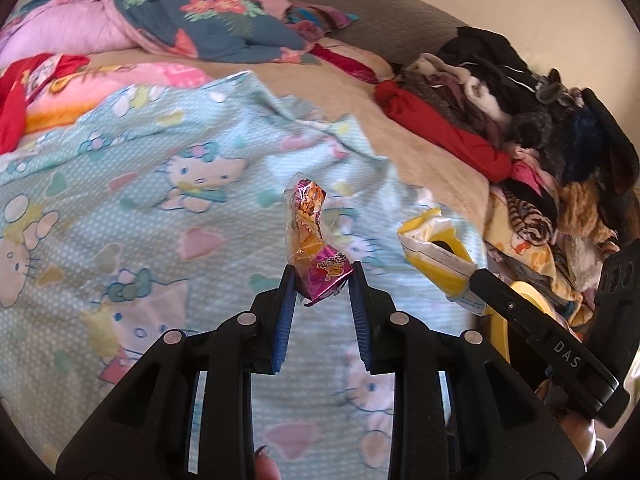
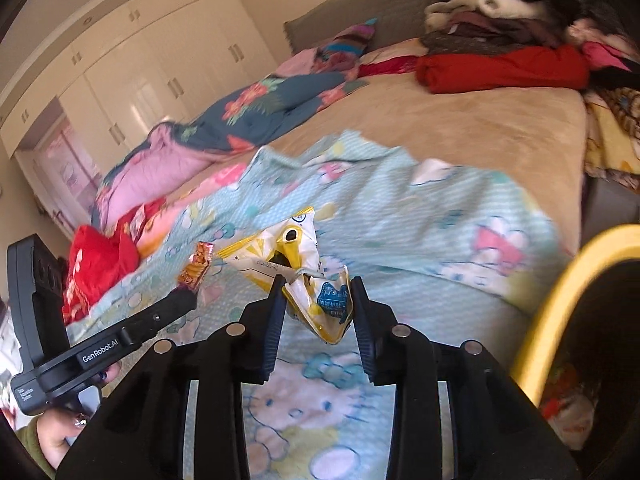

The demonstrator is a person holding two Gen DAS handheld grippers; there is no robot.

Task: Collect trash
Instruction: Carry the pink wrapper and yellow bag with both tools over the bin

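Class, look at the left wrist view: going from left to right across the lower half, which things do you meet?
Left gripper holding the pink snack wrapper → yellow and white packet → right gripper → yellow bin rim.

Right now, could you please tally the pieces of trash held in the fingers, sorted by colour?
Pink-and-orange snack wrapper, in the left gripper: 1
Yellow-and-white packet, in the right gripper: 1
Total: 2
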